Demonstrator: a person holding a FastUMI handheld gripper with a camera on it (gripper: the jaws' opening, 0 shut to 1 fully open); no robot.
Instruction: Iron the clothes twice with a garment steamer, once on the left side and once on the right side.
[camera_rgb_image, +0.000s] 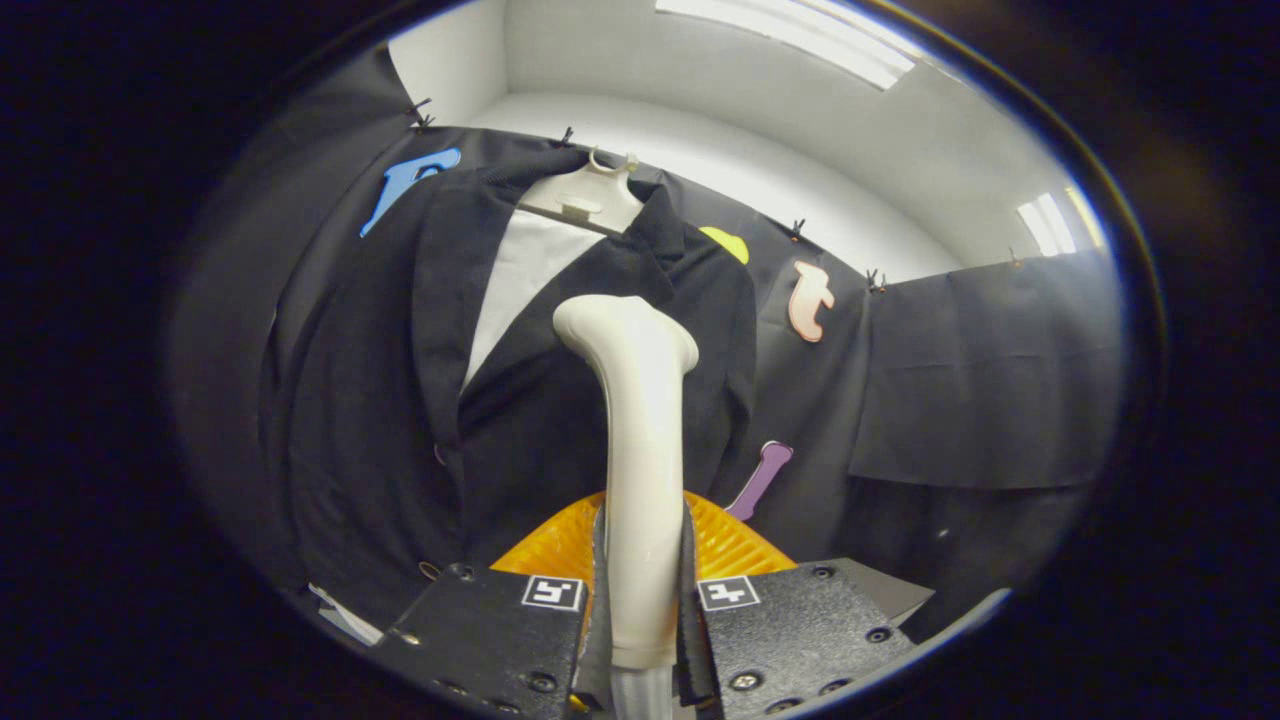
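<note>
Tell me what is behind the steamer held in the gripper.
The gripper is shut on the cream steamer. Behind its head hangs a black jacket on a hanger, with a white panel between the lapels. The steamer covers part of the jacket's front.

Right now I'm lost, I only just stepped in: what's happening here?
A person is steaming a dark jacket that hangs on a pale hanger against the booth's black wall. The tongs are shut on the cream steamer, both fingers pressing its handle. Its head points up at the jacket's chest, ahead of the fingers. An orange ribbed part sits behind the handle.
</note>
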